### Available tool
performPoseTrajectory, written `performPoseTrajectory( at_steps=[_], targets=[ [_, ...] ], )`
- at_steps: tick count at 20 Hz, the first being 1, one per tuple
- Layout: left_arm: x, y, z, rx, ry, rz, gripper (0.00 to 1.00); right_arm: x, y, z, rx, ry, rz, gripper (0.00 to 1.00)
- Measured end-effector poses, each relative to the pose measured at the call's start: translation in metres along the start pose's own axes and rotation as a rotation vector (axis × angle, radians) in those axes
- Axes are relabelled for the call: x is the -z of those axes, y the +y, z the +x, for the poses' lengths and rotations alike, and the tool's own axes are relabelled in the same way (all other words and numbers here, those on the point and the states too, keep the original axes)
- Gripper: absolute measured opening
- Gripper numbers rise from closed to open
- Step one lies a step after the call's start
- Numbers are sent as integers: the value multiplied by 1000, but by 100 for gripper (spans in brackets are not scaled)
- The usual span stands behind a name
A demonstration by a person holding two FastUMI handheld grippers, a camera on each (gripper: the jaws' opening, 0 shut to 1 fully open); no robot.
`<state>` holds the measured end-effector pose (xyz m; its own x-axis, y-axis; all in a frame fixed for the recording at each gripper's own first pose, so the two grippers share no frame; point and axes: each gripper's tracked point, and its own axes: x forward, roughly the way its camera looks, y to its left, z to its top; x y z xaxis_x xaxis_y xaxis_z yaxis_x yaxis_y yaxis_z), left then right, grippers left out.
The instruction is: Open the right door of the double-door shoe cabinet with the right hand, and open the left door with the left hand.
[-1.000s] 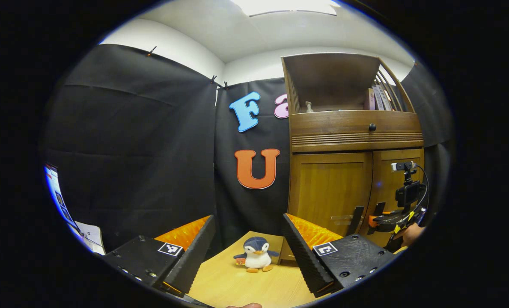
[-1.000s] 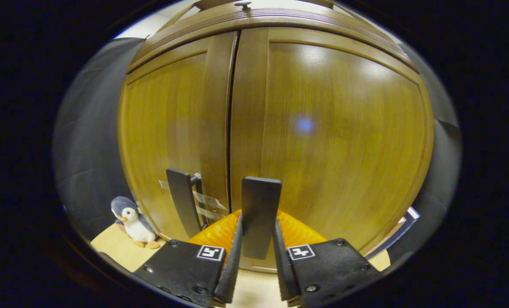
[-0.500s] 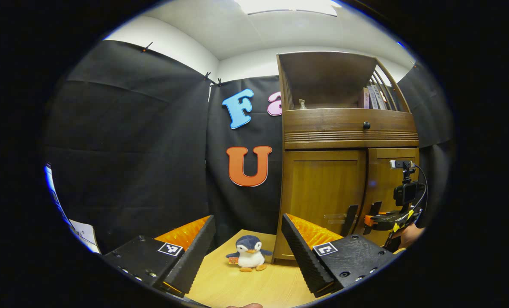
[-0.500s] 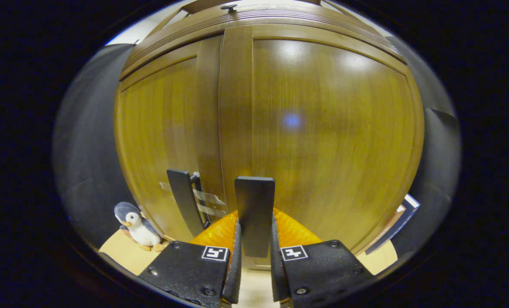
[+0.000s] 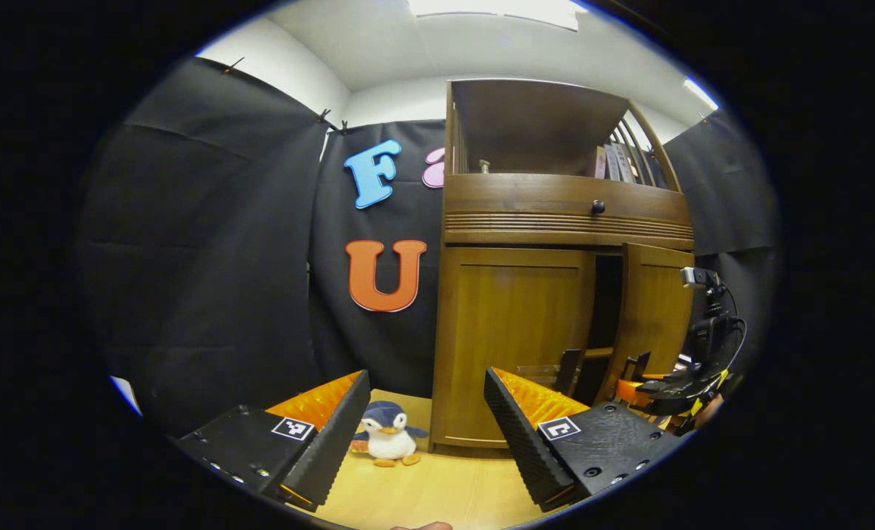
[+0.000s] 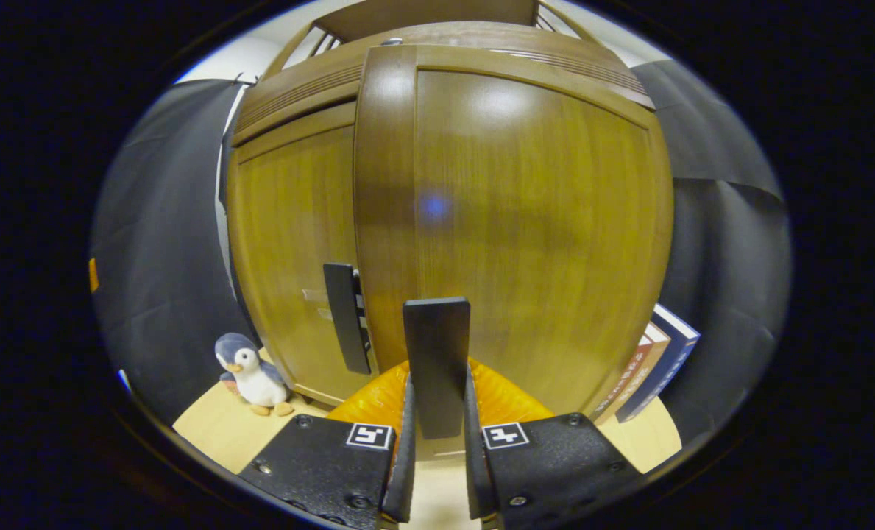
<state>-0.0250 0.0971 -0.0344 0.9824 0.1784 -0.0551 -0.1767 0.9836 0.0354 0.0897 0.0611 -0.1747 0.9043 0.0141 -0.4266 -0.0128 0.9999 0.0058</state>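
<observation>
Right gripper [image 6: 437, 434]: clamped on the right door handle [image 6: 436, 361].
Right door [image 5: 654, 309]: swung ajar, dark gap at its inner edge.
Left door [image 5: 511, 338]: flush, handle [image 5: 568, 370] free.
Left gripper [image 5: 426, 434]: spread wide above the tabletop [image 5: 437, 493], near the penguin toy [image 5: 387, 444].

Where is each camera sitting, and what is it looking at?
Left gripper view: rides on the left tongs, held back from the shoe cabinet; looks at its closed left door, part-open right door, and the right tongs with a hand.
Right gripper view: rides on the right tongs, close up to the right door, its fingers pressing the right door handle.
Both share: the cabinet, the left door handle, the toy penguin.
</observation>
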Motion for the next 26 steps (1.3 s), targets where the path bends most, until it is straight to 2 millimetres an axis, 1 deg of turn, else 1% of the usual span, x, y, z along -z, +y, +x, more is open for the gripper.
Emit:
performPoseTrajectory(
  at_steps=[4,7,8,13,15,18,20,22,26],
  targets=[
    [4,-29,17,74,8,-4,95,8,-10,-26,1,9,12,32],
    [5,-47,23,121,6,-4,94,14,-21,-46,8,14,9,31],
    [9,-53,23,136,8,-1,94,17,-25,-54,13,13,9,31],
    [14,-82,31,198,28,-3,95,25,-52,-88,55,18,3,30],
    [17,-90,35,221,32,-3,95,29,-63,-100,43,26,3,30],
    [21,-113,39,255,43,-4,95,33,-83,-115,44,31,23,29],
    [25,-124,43,270,52,-6,95,36,-98,-125,64,21,8,28],
    [30,-136,50,284,63,-9,95,39,-113,-134,88,22,-9,27],
    [43,-159,67,302,90,-1,95,35,-145,-146,155,-1,-17,27]
  ],
)
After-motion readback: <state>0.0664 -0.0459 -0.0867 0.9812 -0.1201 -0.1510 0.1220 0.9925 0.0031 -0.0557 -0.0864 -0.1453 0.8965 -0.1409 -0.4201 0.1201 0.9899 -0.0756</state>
